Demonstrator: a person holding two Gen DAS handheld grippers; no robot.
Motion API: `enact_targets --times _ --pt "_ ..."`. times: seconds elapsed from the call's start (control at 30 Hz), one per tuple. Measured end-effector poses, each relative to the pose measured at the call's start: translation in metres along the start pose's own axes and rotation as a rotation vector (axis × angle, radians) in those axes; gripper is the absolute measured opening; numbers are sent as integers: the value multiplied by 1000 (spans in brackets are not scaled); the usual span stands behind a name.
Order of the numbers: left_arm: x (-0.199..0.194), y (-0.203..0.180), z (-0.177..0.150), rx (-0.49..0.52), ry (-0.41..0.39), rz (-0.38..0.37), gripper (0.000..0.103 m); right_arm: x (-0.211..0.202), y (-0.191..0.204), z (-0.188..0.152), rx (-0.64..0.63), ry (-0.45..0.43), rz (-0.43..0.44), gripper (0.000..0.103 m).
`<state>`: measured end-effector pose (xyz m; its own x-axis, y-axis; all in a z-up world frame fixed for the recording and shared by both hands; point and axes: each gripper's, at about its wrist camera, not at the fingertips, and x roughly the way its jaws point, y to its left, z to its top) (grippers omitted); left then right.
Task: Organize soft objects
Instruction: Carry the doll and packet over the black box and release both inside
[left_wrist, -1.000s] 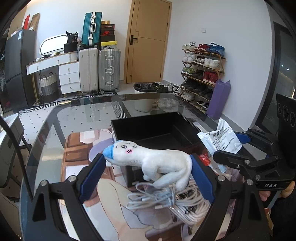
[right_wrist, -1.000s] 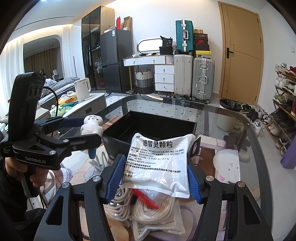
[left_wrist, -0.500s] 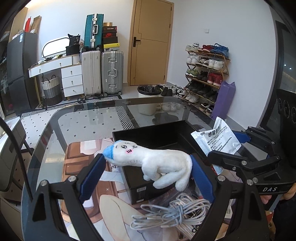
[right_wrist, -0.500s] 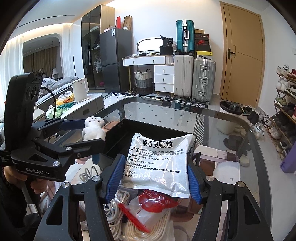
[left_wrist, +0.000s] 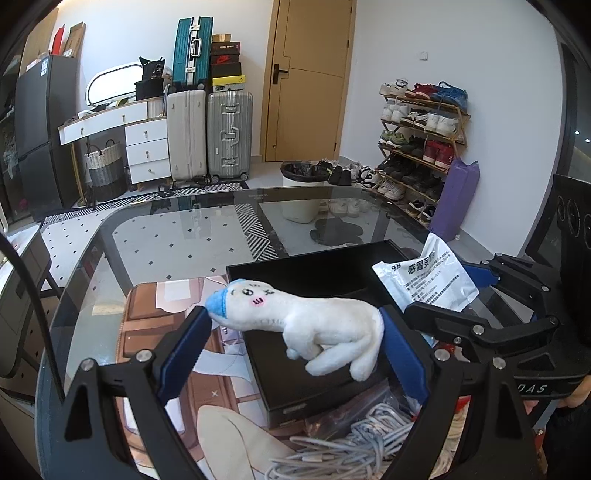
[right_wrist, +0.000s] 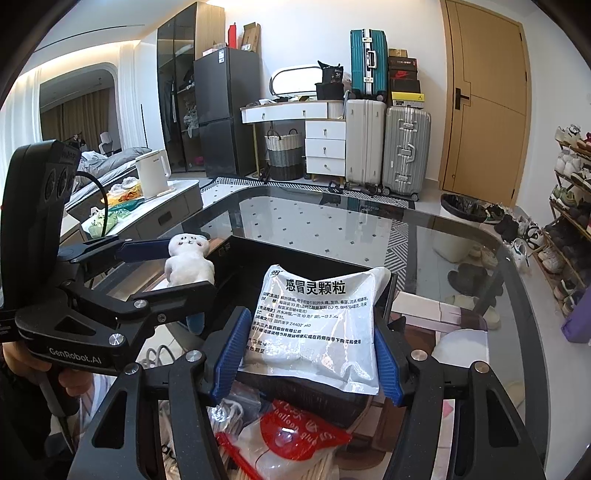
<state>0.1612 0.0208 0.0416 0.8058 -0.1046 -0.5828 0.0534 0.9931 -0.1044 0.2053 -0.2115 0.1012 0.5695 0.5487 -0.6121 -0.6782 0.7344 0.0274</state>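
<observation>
My left gripper (left_wrist: 295, 332) is shut on a white plush toy (left_wrist: 303, 317) with a blue tip, held above the near left edge of the black box (left_wrist: 317, 273). It also shows in the right wrist view (right_wrist: 188, 262). My right gripper (right_wrist: 308, 354) is shut on a white medicine pouch (right_wrist: 317, 325) with black print, held above the black box (right_wrist: 295, 258) near its front edge. The pouch also shows in the left wrist view (left_wrist: 428, 277), to the right of the toy.
The box stands on a glass table (left_wrist: 184, 229) over a picture mat. Grey cables (left_wrist: 351, 446) lie in front of the box. A red-and-clear bag (right_wrist: 295, 439) and coiled cords (right_wrist: 229, 413) lie below the right gripper. A pink box (right_wrist: 436, 310) lies to the right.
Both grippers have risen and moved forward with their loads, from over the cables and bags to over the black box's near edge.
</observation>
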Motion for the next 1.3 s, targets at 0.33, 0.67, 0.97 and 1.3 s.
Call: enact_targets --times 0.33,0.67,0.97,1.3 --pt "12 3 1 -9 22 2 90 17 -8 4 -1 27 -7 69" --pt "10 -2 -1 13 36 -21 91 6 -9 -1 -28 -20 -45 95" --pt "-6 -2 -5 18 10 -19 99 -11 -8 -14 -5 -31 -54 98" --pt "-29 -4 -16 6 -12 16 103 -34 -13 -35 59 -42 -33 102"
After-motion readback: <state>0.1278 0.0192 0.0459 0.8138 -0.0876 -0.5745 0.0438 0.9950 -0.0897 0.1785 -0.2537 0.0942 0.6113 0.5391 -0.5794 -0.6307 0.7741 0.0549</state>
